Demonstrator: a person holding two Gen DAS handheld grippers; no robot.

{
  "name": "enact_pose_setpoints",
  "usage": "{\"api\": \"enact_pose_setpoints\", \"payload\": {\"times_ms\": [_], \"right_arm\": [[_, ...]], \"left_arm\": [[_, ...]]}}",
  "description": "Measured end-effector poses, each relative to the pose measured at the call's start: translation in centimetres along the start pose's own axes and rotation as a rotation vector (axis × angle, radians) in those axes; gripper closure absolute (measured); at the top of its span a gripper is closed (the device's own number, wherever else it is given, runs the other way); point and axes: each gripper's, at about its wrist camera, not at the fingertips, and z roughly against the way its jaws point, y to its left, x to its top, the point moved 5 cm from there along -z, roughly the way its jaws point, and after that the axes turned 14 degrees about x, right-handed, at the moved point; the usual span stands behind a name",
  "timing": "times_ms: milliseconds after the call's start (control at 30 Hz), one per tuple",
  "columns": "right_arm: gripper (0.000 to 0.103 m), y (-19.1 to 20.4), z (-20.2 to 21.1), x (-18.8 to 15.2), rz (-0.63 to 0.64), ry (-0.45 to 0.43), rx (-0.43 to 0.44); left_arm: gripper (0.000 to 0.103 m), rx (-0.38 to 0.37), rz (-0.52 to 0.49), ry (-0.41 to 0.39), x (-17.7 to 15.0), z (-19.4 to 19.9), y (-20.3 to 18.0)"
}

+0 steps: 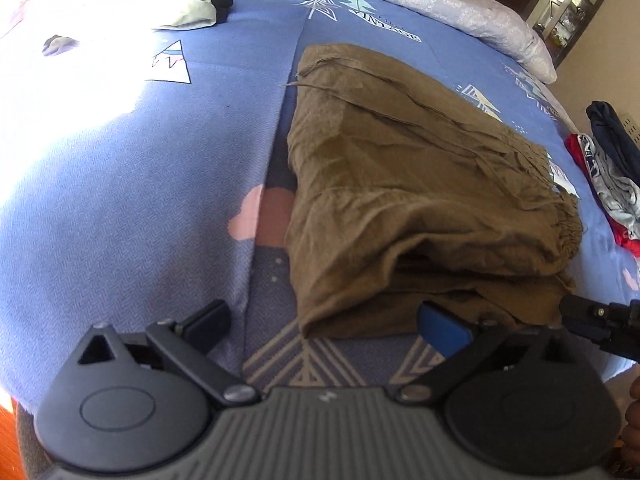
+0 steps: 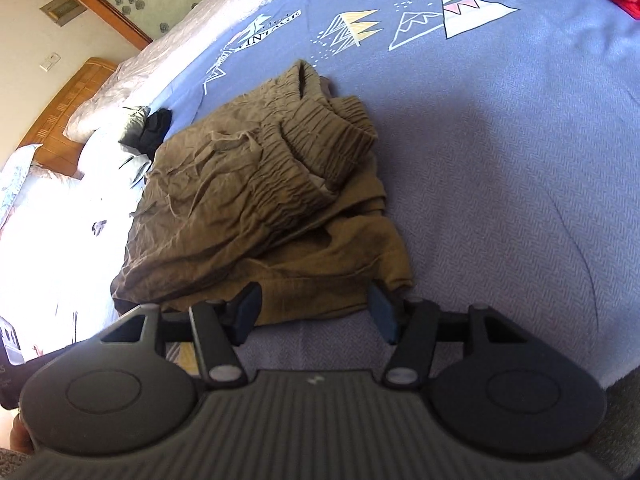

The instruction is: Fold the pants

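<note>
Left wrist view: my left gripper [image 1: 324, 320] released, jaws wide, brown pants [image 1: 404, 200] folded on blue bedspread [image 1: 132, 184]. Right gripper [image 2: 314, 312] half-spread at the pants' near edge; grip unclear. Clothes pile [image 1: 612, 176] right, white quilt [image 1: 460, 4] beyond.

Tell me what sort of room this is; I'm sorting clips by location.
Most likely a bedroom at home. The brown pants lie on a bed with a blue printed sheet, a wooden headboard stands behind a pale quilt, and more clothes are piled nearby.
</note>
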Motion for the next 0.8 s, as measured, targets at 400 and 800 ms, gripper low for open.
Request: {"api": "enact_pose_setpoints", "payload": {"times_ms": [400, 800], "right_arm": [[0.018, 0.6, -0.5, 0.0, 0.013, 0.004, 0.051], [0.0, 0.1, -0.4, -0.1, -0.04, -0.011, 0.148]], "left_arm": [[0.0, -0.042, 0.078, -0.012, -0.1, 0.1, 1.0], [0.0, -0.079, 0.14, -0.016, -0.2, 0.2, 1.8]]}}
